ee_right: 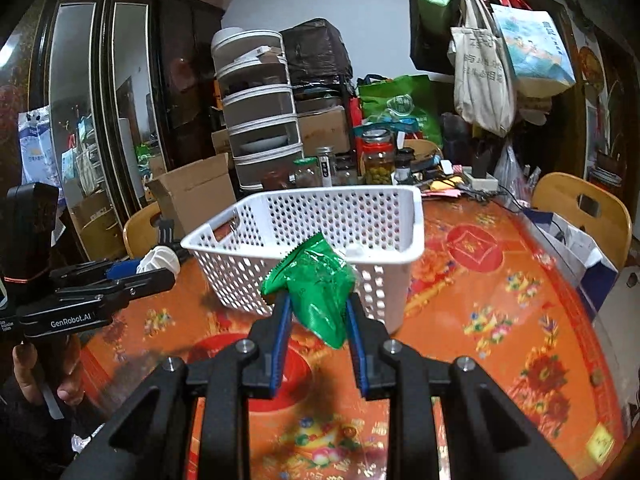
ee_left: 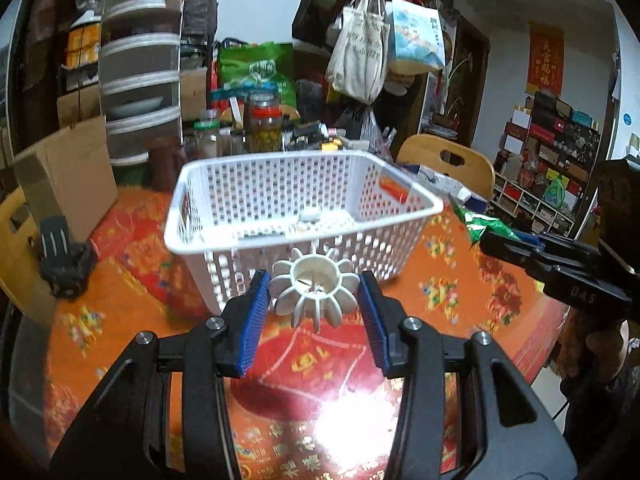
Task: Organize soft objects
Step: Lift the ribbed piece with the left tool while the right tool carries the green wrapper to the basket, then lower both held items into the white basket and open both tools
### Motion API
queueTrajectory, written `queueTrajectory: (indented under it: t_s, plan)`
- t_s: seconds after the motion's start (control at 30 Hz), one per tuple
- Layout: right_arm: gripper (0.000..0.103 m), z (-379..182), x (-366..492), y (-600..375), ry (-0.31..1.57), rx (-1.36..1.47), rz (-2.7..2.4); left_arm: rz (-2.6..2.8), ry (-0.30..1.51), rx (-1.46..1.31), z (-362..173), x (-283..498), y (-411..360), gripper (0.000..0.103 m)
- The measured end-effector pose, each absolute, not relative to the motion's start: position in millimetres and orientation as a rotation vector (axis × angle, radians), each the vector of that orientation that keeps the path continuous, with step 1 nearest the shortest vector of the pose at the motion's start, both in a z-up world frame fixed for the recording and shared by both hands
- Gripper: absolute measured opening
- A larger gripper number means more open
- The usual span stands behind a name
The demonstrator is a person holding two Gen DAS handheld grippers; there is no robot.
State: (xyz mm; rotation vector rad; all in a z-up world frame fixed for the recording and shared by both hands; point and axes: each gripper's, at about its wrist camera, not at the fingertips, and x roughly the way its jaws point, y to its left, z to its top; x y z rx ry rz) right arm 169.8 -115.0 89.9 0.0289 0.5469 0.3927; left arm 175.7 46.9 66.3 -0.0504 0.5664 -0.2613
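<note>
A white perforated basket stands on the orange-red tablecloth; it also shows in the right wrist view. My left gripper is shut on a white ribbed round soft object, held just in front of the basket's near wall. In the right wrist view that gripper and its white object appear at the left. My right gripper is shut on a green foil packet, near the basket. The packet shows at the right of the left wrist view. Small white items lie inside the basket.
Jars, a cardboard box and a stack of food covers crowd the table's far side. Wooden chairs stand around the table. A black holder sits at the left edge. Tote bags hang behind.
</note>
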Motion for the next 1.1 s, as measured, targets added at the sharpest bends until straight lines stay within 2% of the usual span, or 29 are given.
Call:
queueTrajectory:
  t_s: [0.3,0.5,0.8,1.1]
  plan:
    - [0.025,124,205,-92,0.554,-0.050,0.383,-0.245,0.556,-0.068,123,213,52,0.042]
    - [0.025,137,246,-82,0.596,-0.064,0.372,-0.214,0.625,-0.062,135,274,50,0.042]
    - [0.025,122,316,-78,0.730,-0.059,0.343,-0.174,0.805,-0.103,97,364,50,0.042]
    - [0.025,69,380,-68,0.932,-0.124,0.277,-0.114,1.020,-0.091,36,432,46,0.042]
